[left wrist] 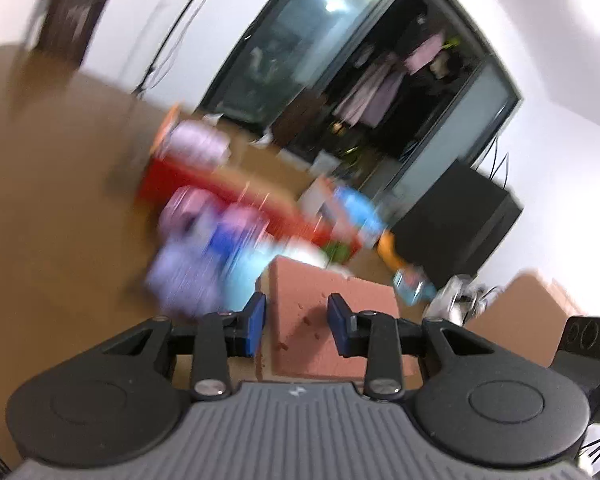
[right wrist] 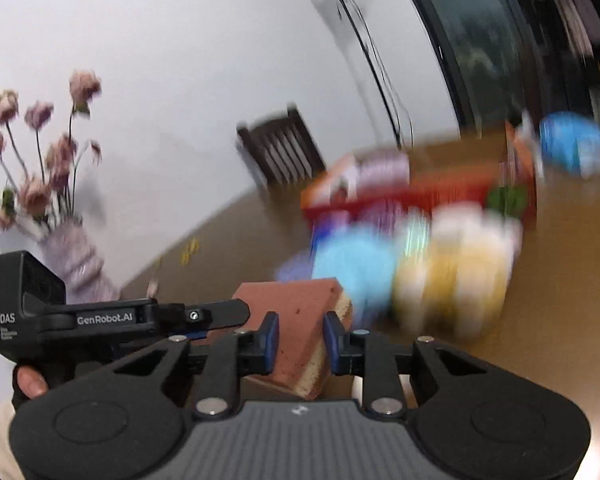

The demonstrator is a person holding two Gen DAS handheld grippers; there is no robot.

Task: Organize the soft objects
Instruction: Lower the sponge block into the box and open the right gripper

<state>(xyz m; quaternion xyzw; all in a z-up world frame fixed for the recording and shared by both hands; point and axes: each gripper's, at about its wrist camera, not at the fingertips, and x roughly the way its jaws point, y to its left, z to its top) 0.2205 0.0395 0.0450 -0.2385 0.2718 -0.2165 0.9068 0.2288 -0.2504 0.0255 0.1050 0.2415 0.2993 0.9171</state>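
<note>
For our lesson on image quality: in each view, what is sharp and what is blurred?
Left wrist view: left gripper and brown sponge sharp, colourful pile motion-smeared. Right wrist view: right gripper sharp, red basket streaked, fisheye bending the wall.
</note>
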